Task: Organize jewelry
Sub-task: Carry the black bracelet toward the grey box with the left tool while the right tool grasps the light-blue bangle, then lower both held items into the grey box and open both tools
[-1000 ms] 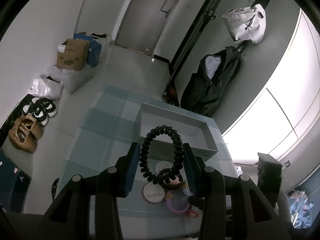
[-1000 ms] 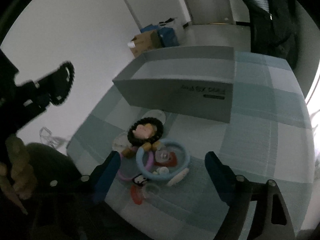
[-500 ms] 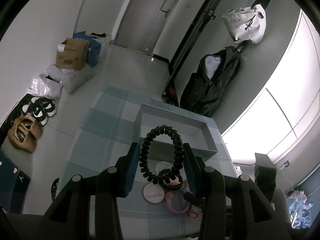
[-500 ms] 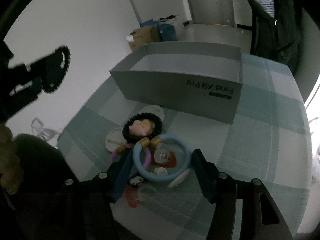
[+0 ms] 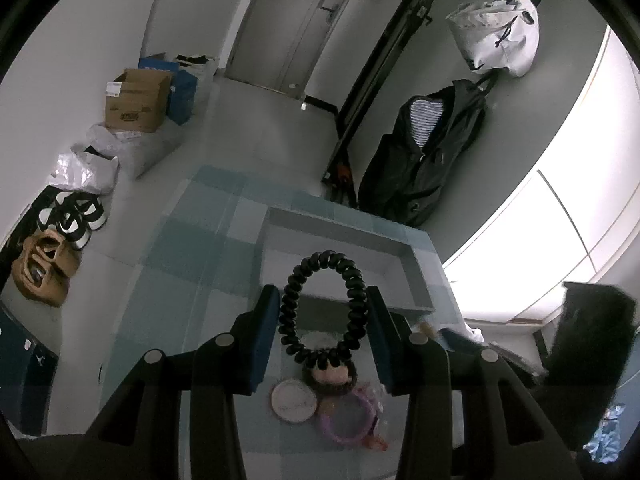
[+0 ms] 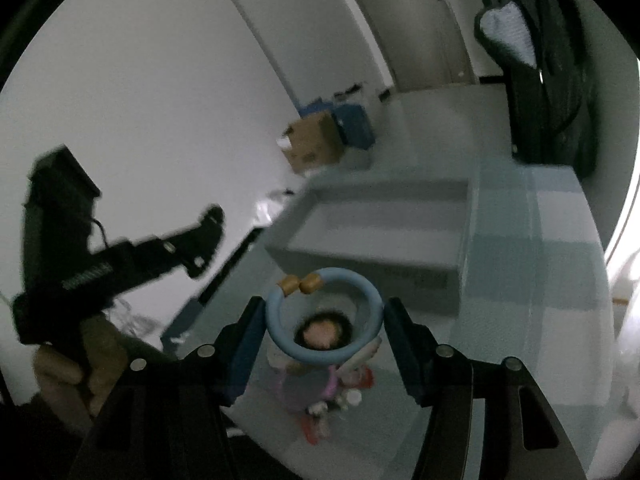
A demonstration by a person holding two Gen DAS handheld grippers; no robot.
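Note:
My left gripper (image 5: 322,300) is shut on a black spiral hair tie (image 5: 326,258), held upright in front of the open grey box (image 5: 416,276). In the right wrist view my right gripper (image 6: 325,308) is shut on a light blue ring (image 6: 320,355) with two wooden beads, lifted above the pile. Beneath it on the checked cloth lie a black scrunchie with a pink centre (image 6: 322,330), a purple ring (image 6: 292,392) and small red pieces (image 6: 316,424). The left wrist view shows the same scrunchie (image 5: 328,376), a white disc (image 5: 294,402) and the purple ring (image 5: 348,420).
The grey box (image 6: 384,220) stands at the far side of the teal checked table (image 6: 560,280). My left gripper's body (image 6: 132,264) and a person's hand (image 6: 60,368) fill the left of the right wrist view. Cardboard boxes (image 5: 136,100), shoes and a hanging black jacket (image 5: 424,160) lie beyond.
My right gripper closed its jaws around the blue ring and raised it off the pile. The left gripper kept still with the spiral hair tie.

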